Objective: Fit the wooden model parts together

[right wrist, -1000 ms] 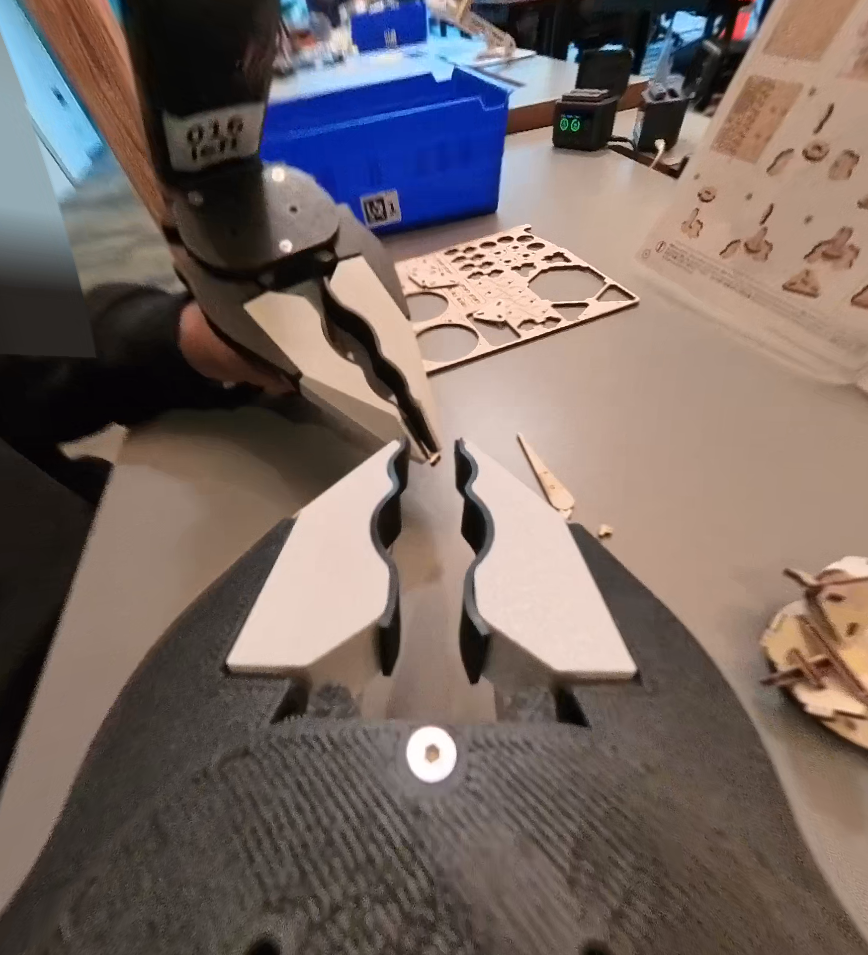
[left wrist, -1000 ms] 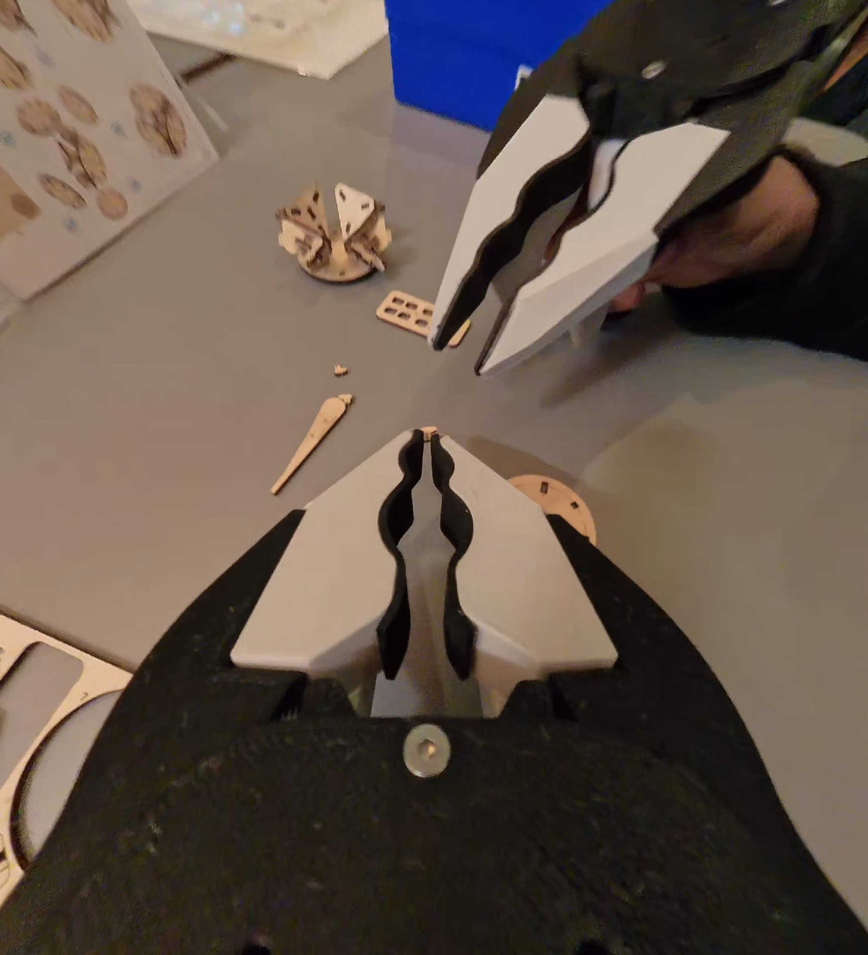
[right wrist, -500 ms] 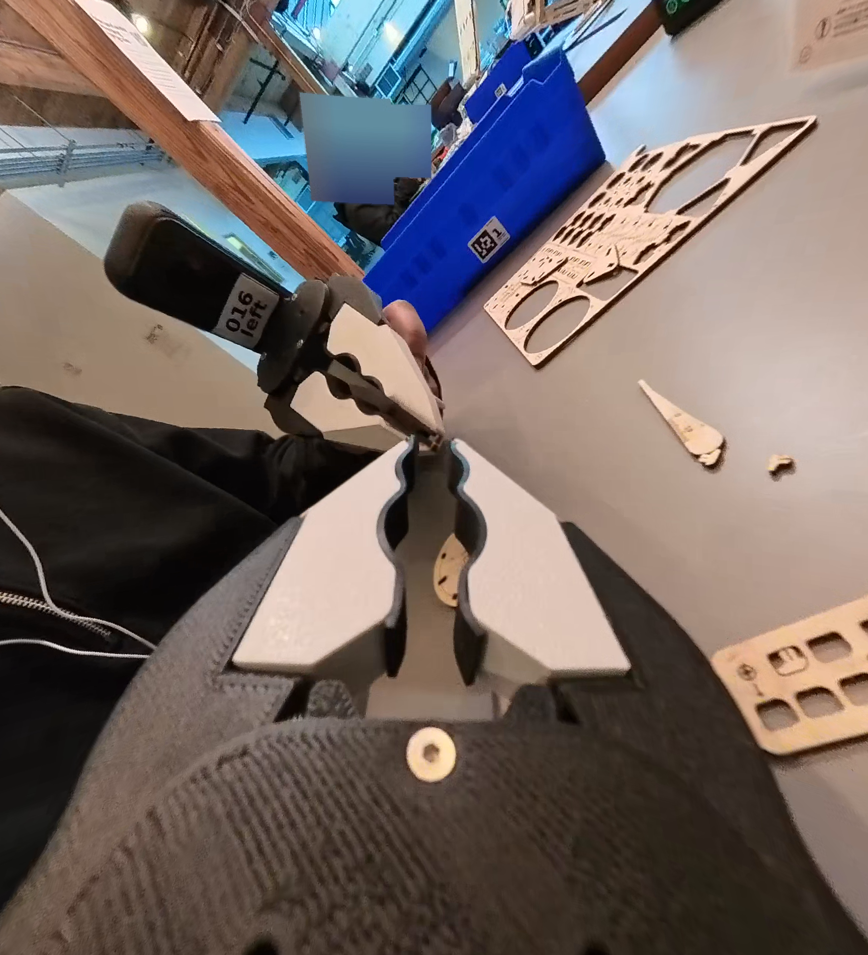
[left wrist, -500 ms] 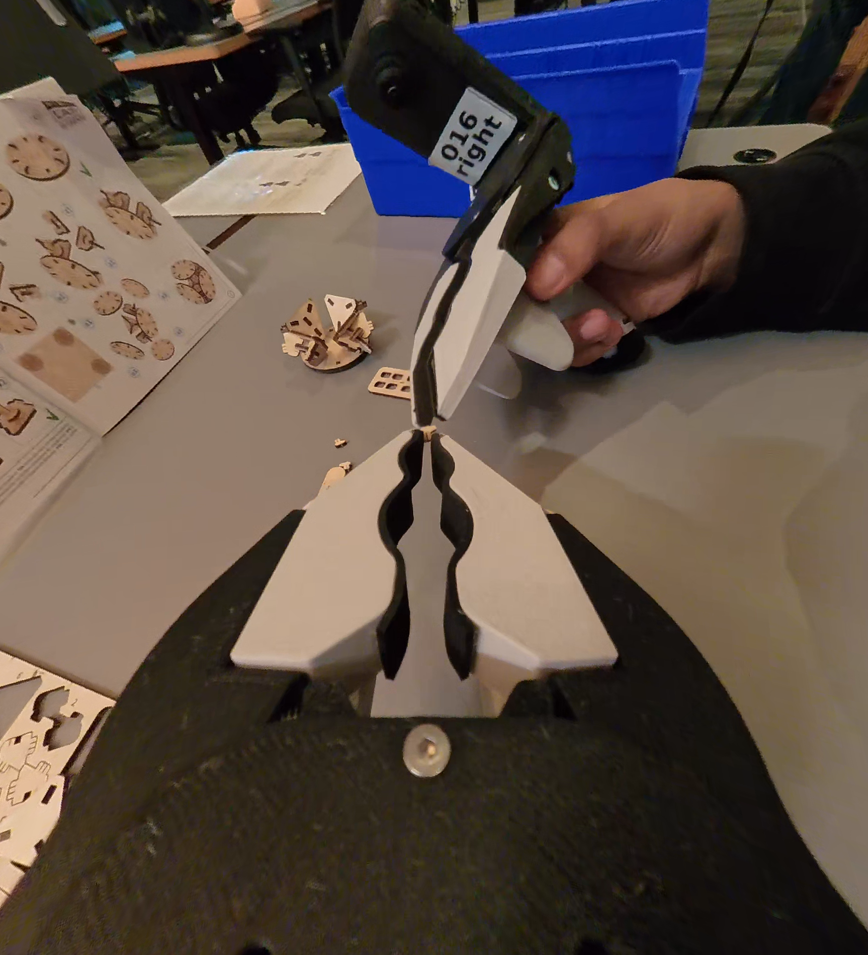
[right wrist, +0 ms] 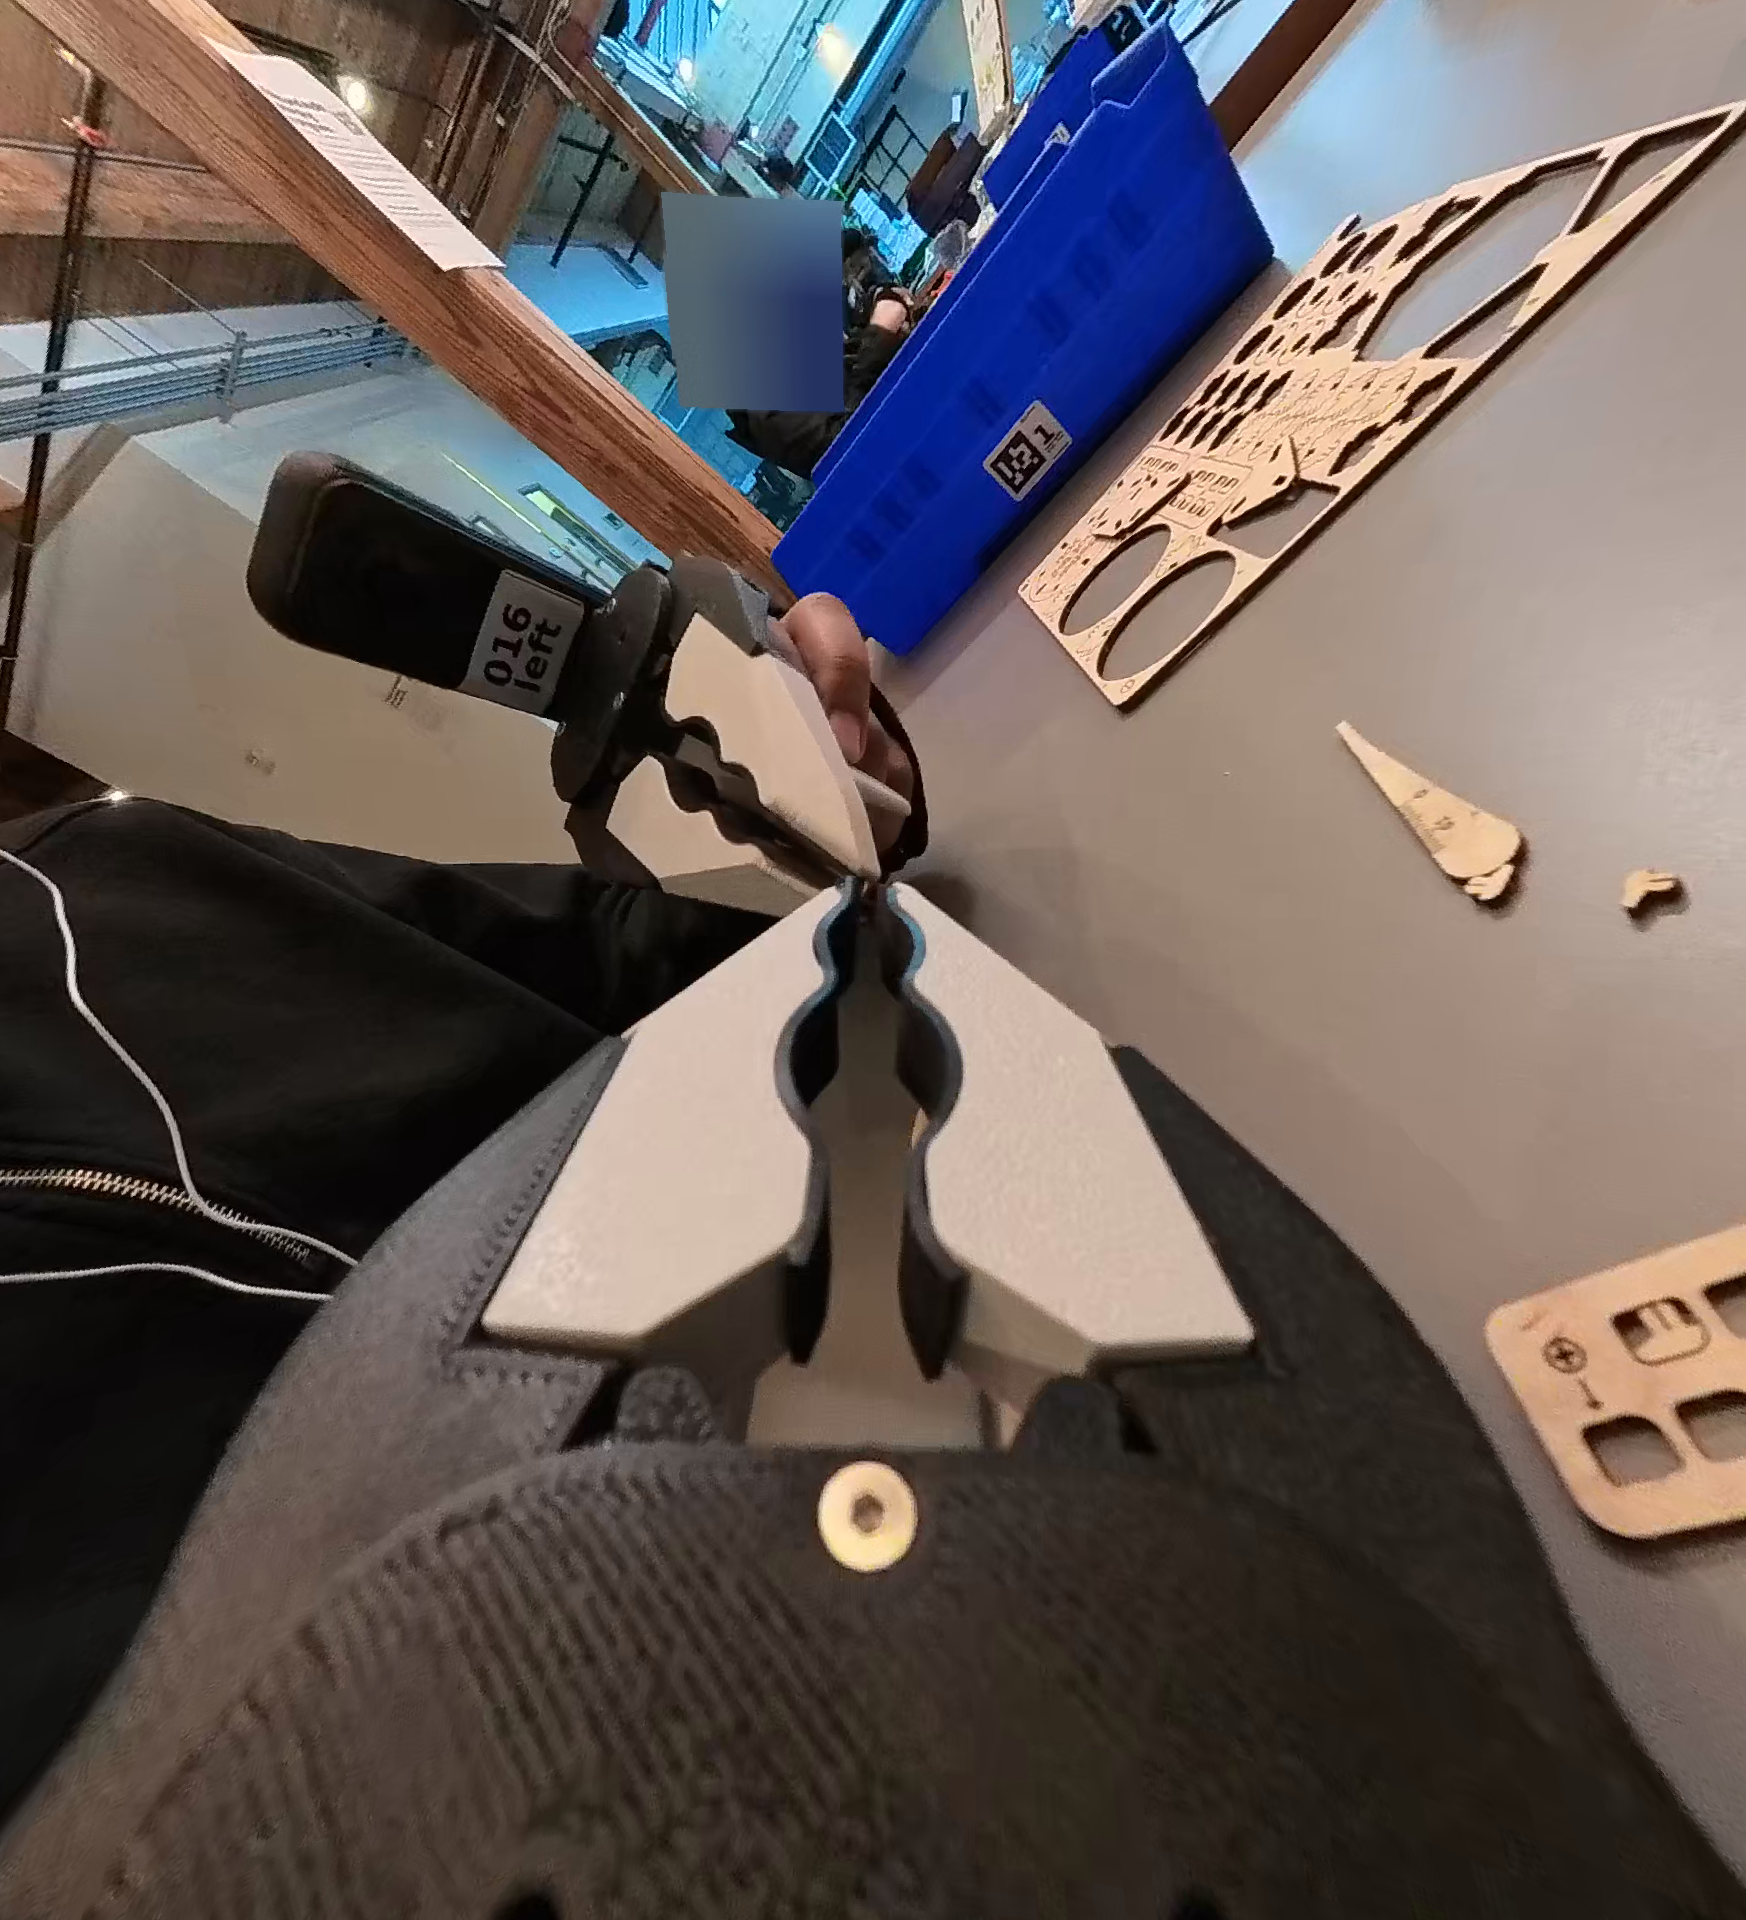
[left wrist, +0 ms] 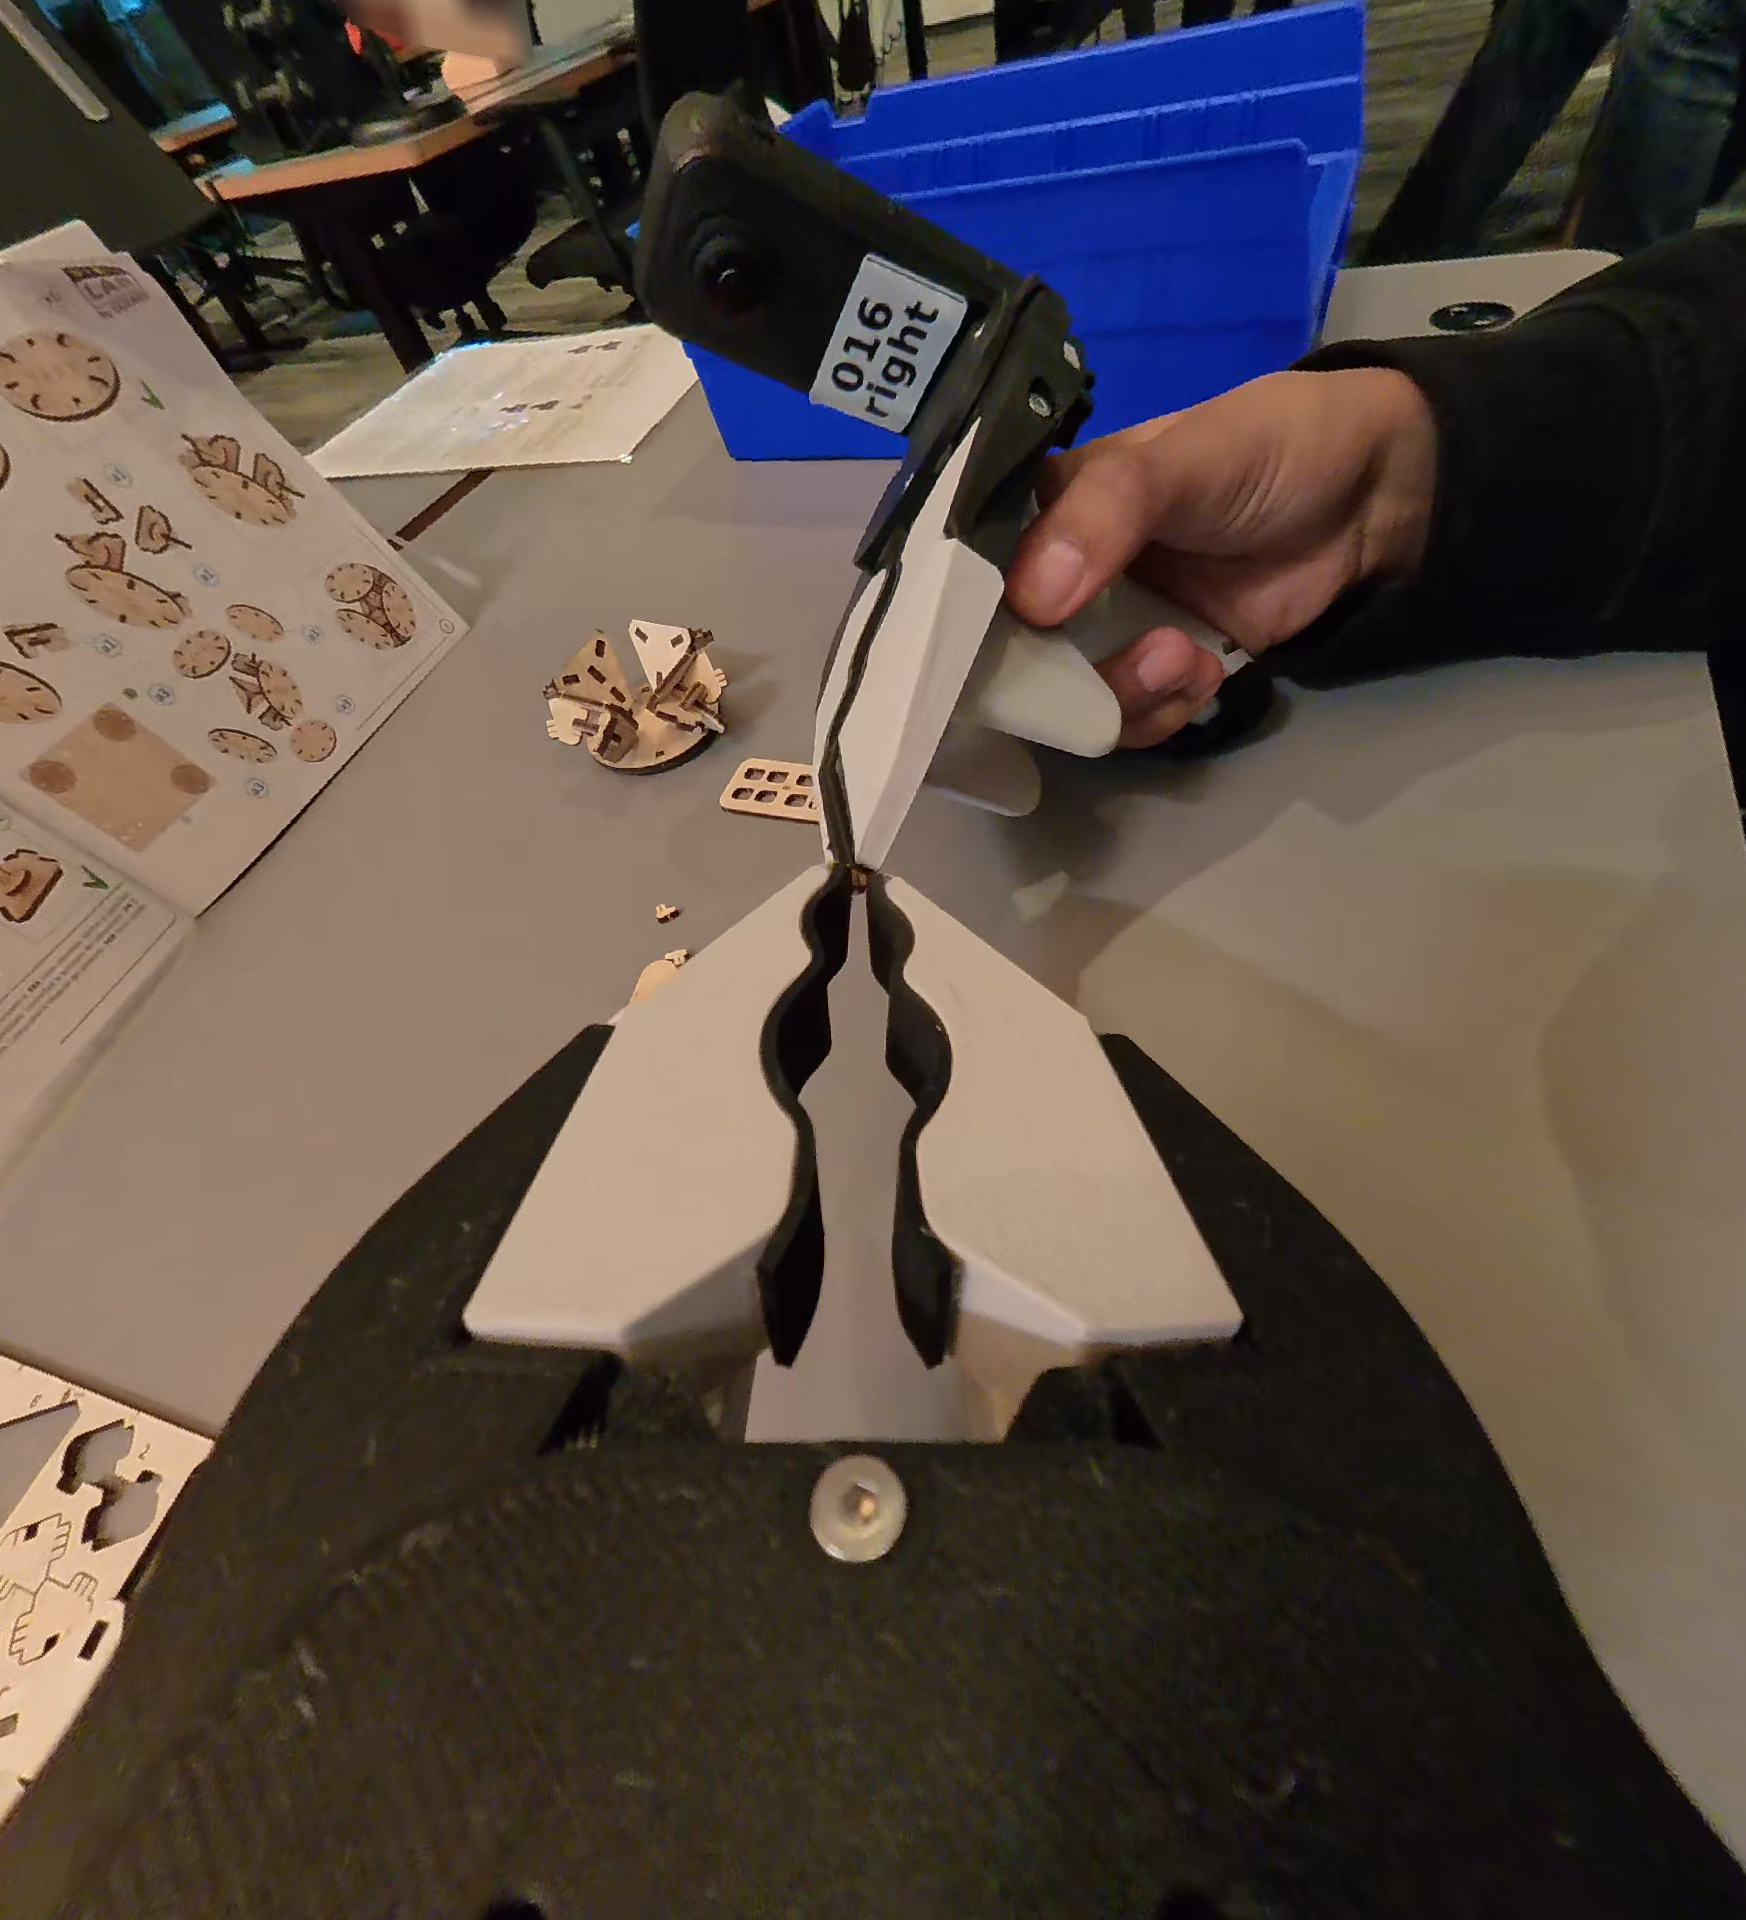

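Here, above the grey bench (left wrist: pixel 1368 1039), the left gripper (left wrist: pixel 853 883) and right gripper (left wrist: pixel 851 858) meet tip to tip, both pinched shut on one tiny wooden piece (left wrist: pixel 856 881), largely hidden between the pads. A blue bin (left wrist: pixel 1108 260) stands at the far edge, instruction sheets (left wrist: pixel 121 623) at the left edge. Smaller: a part-built wooden model (left wrist: pixel 635 701), a slotted wooden strip (left wrist: pixel 770 790), a wooden wedge (right wrist: pixel 1440 821).

Printed white sticker (left wrist: pixel 888 358) on black camera body, above left fingertips (left wrist: pixel 796 925). Similar sticker (right wrist: pixel 524 644) upper left of right fingertips (right wrist: pixel 926 951). Code label (right wrist: pixel 1030 457) on blue bin (right wrist: pixel 1108 312) beyond. Printed instruction sheet (left wrist: pixel 121 582) far left.
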Available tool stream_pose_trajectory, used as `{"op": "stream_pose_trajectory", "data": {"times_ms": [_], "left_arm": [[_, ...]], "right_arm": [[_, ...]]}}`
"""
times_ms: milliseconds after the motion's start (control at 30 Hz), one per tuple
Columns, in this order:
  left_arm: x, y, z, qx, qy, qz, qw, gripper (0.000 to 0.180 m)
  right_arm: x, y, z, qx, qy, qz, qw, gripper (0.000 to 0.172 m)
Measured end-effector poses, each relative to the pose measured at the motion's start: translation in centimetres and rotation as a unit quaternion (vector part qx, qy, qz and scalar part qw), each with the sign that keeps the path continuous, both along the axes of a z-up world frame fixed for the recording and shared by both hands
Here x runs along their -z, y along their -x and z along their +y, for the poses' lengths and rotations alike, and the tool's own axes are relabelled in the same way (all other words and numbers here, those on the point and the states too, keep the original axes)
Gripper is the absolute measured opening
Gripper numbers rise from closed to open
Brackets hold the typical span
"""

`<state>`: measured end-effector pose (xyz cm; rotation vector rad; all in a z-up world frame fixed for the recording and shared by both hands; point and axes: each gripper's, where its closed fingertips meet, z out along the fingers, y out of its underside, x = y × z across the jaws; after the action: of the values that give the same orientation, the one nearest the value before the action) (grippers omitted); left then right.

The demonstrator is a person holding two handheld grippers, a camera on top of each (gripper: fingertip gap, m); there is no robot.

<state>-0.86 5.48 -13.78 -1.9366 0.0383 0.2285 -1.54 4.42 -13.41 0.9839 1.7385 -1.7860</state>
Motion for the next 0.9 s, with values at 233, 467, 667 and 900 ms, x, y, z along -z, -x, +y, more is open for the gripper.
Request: {"op": "stream_pose_trajectory", "data": {"times_ms": [233,467,667,900], "left_arm": [[-0.1,-0.3,0.1,0.009,-0.006,-0.002,1.0,0.0],[-0.3,0.2,0.0,0.001,-0.023,-0.062,0.998,0.004],[-2.8,0.0,-0.5,0.03,-0.105,-0.154,0.982,0.019],[-6.1,-3.1,-1.1,0.142,-0.189,-0.238,0.942,0.019]], "right_arm": [[-0.2,-0.3,0.0,-0.013,0.01,-0.006,1.0,0.0],[-1.2,0.1,0.3,0.002,0.025,0.023,0.999,0.0],[-5.6,-1.2,0.6,-0.001,0.096,0.141,0.985,0.0],[-7.5,-3.3,0.4,0.022,0.023,0.344,0.938,0.0]]}}
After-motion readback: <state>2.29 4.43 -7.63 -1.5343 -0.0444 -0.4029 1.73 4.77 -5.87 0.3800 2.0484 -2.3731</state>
